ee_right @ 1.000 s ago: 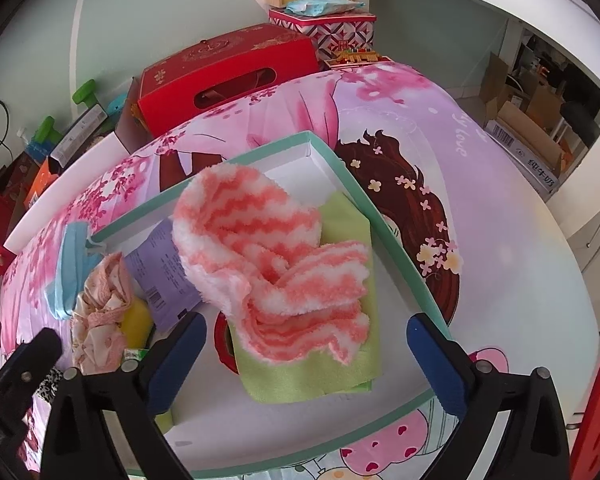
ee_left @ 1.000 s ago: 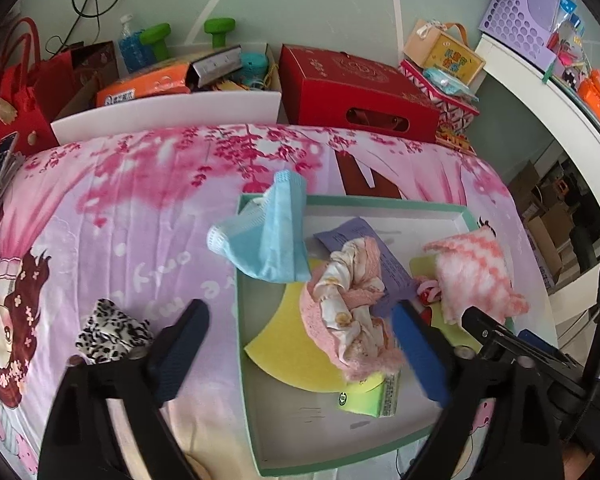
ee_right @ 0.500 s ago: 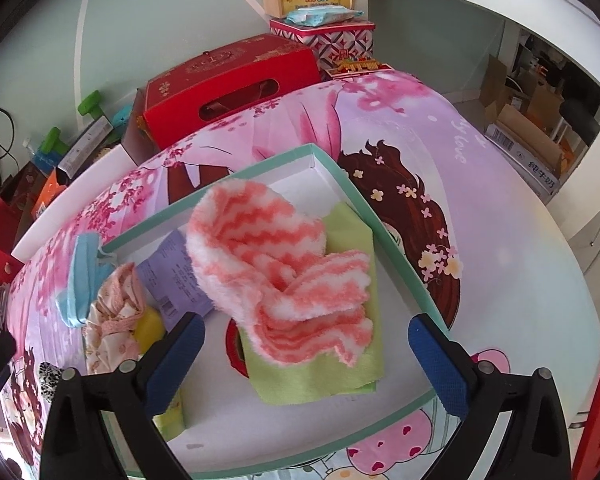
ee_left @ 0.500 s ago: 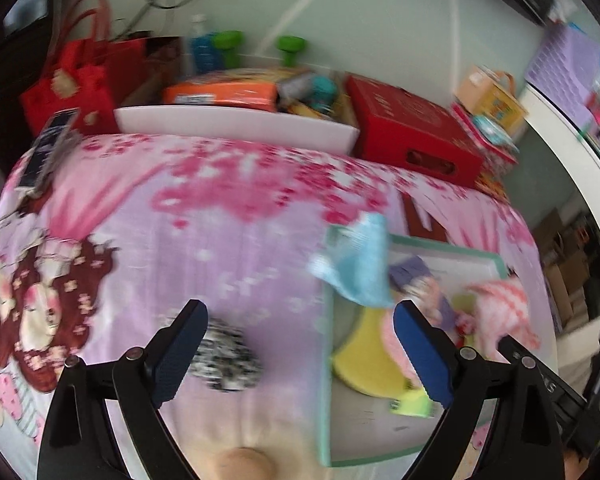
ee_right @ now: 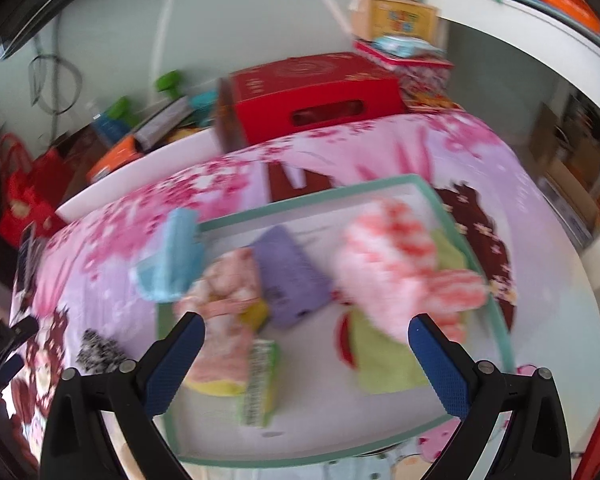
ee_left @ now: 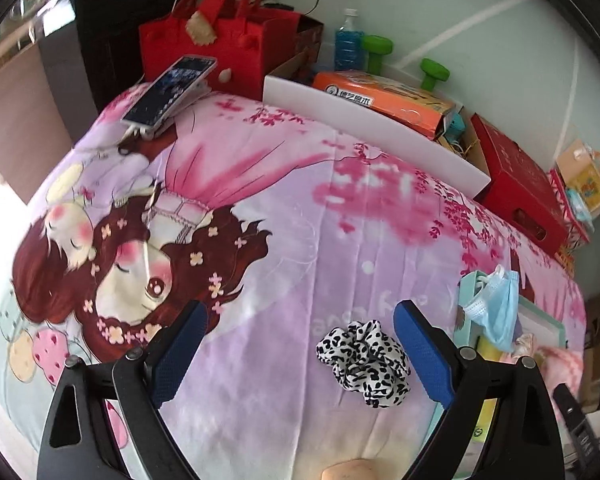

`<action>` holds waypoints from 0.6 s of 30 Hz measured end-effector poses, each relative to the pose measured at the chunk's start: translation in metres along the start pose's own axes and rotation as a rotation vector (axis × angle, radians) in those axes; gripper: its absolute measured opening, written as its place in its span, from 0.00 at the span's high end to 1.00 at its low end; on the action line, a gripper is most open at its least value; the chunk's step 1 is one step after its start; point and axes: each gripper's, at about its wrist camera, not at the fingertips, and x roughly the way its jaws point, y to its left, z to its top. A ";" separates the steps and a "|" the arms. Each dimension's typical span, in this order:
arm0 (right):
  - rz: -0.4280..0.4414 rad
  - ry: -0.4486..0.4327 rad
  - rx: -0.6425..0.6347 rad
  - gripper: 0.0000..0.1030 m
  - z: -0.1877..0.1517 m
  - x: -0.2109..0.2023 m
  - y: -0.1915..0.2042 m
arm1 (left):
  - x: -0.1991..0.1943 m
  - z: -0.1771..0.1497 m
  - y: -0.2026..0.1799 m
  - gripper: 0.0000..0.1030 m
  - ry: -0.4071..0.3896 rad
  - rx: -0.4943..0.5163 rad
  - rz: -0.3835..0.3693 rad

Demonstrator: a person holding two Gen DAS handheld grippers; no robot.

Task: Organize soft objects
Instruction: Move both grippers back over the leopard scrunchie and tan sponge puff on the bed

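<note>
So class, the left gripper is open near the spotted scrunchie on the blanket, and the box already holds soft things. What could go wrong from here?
1. The scrunchie lies close to one finger of the left gripper, not centred, so closing now may only nudge it or pinch the blanket.
2. The blue mask hangs over the box rim; dropping the scrunchie in beside it might knock it off.

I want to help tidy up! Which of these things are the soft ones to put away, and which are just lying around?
For the job: black-and-white scrunchie, blue face mask, pink striped fluffy sock, pink floral scrunchie, green-rimmed tray.

Just lying about: phone, red bag, orange box, red box, green dumbbells.
</note>
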 end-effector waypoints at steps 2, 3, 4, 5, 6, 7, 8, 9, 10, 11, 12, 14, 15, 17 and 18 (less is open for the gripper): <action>0.014 0.001 -0.040 0.00 -0.003 -0.001 0.016 | 0.000 -0.002 0.003 0.08 0.005 -0.005 -0.005; 0.018 0.001 -0.058 0.00 -0.004 -0.002 0.022 | -0.001 -0.003 0.003 0.08 0.007 -0.002 -0.005; 0.022 0.002 -0.075 0.00 -0.006 -0.002 0.028 | -0.001 -0.004 0.004 0.08 0.009 0.001 -0.006; 0.024 0.002 -0.086 0.00 -0.007 -0.002 0.032 | 0.000 -0.005 0.003 0.08 0.011 0.003 -0.007; 0.027 0.003 -0.101 0.00 -0.008 -0.001 0.036 | -0.001 -0.007 0.003 0.08 0.014 0.005 -0.011; 0.032 0.004 -0.115 0.00 -0.011 -0.002 0.041 | -0.001 -0.007 0.003 0.08 0.016 0.006 -0.014; 0.038 0.006 -0.127 0.00 -0.013 -0.003 0.046 | -0.002 -0.009 0.004 0.08 0.017 0.006 -0.016; 0.042 0.008 -0.134 0.00 -0.015 -0.003 0.049 | -0.002 -0.010 0.005 0.08 0.018 0.006 -0.017; 0.050 0.012 -0.147 0.00 -0.018 -0.004 0.054 | -0.003 -0.011 0.006 0.08 0.019 0.006 -0.018; 0.056 0.016 -0.155 0.00 -0.020 -0.004 0.057 | -0.004 -0.012 0.006 0.08 0.020 0.008 -0.020; 0.061 0.020 -0.161 0.00 -0.023 -0.004 0.058 | -0.005 -0.015 0.007 0.08 0.021 0.011 -0.020; 0.075 0.036 -0.176 0.00 -0.030 -0.003 0.063 | -0.006 -0.018 0.009 0.08 0.024 0.015 -0.022; 0.079 0.045 -0.183 0.00 -0.033 -0.002 0.065 | -0.007 -0.022 0.010 0.08 0.026 0.018 -0.024; 0.083 0.058 -0.197 0.00 -0.040 -0.001 0.067 | -0.008 -0.029 0.012 0.08 0.034 0.025 -0.025; 0.082 0.062 -0.204 0.00 -0.044 -0.001 0.069 | -0.008 -0.031 0.013 0.08 0.038 0.028 -0.025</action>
